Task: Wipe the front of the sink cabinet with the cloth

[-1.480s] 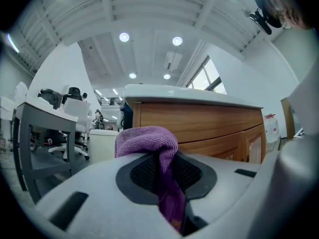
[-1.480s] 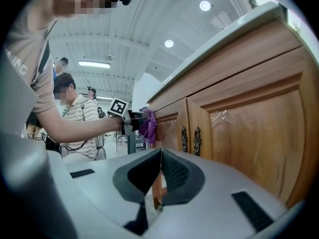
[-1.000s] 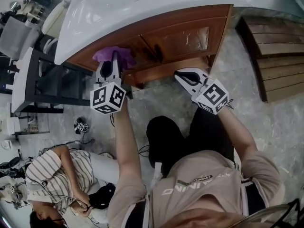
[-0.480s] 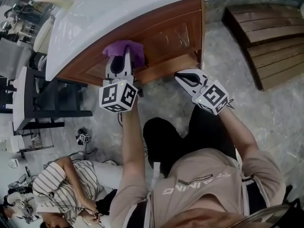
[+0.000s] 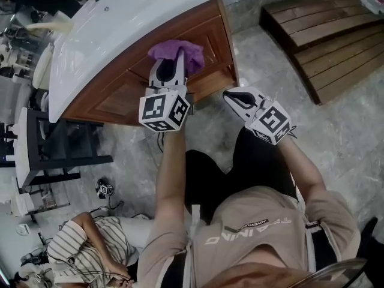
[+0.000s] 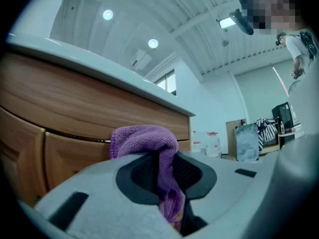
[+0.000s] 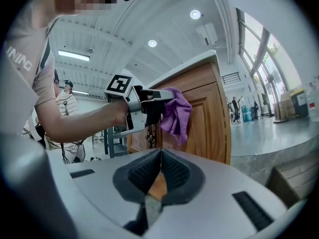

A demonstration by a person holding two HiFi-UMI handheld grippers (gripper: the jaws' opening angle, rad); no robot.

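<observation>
A purple cloth is pressed against the brown wooden sink cabinet front, near the cabinet's right end under the white countertop. My left gripper is shut on the cloth, which bunches up between its jaws in the left gripper view. In the right gripper view the cloth and the left gripper show against the cabinet door. My right gripper hangs shut and holds nothing, low over the floor right of the cabinet.
Dark wooden pallets lie on the stone floor at the upper right. A black metal rack stands left of the cabinet. A seated person in a striped shirt is at the lower left. My knees are between the grippers.
The left gripper has slid the cloth rightward along the cabinet front toward its right end. The right gripper has stayed in about the same place.
</observation>
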